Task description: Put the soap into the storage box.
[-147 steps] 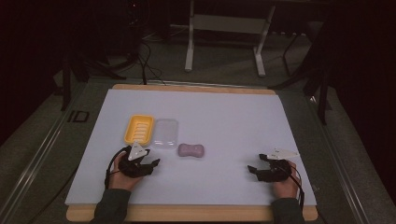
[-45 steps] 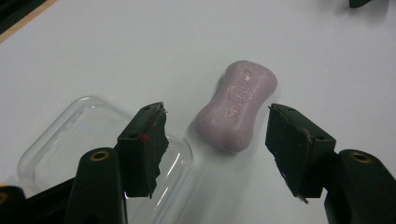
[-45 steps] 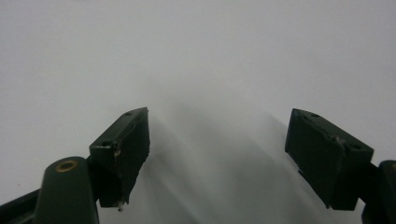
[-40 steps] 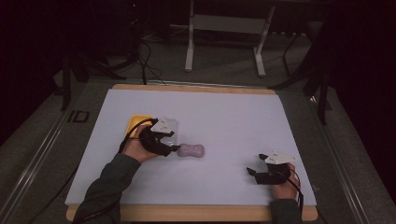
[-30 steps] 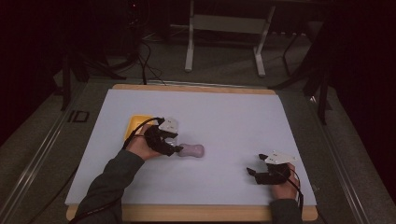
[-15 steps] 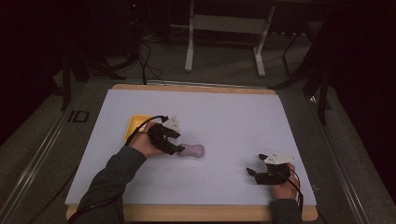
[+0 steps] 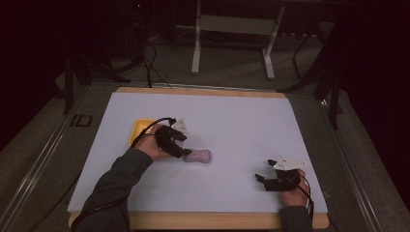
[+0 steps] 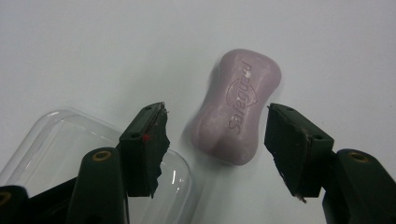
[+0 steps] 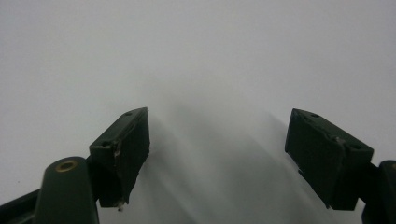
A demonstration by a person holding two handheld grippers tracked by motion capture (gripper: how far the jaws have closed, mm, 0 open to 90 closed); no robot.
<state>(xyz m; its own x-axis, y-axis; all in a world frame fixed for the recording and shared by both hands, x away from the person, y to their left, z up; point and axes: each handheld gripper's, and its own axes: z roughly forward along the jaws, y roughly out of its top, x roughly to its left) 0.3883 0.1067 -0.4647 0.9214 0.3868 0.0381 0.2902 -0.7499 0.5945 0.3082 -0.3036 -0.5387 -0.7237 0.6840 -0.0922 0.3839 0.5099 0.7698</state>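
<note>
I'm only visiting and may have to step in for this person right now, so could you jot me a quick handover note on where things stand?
Left gripper: open, jaws on either side of the near end of the pink soap bar, pads not pressing on it; the jaws have just been opening a little.
Right gripper: open, holding nothing, low over the white mat near the front right.
Things: the soap bar lies flat on the mat, mid-table. The clear lid lies beside it under the left gripper; the yellow soap dish sits just beyond the left hand.
Done: left gripper brought to the soap.
Left: probably grip the soap, place it in the dish, fit the lid.
</note>
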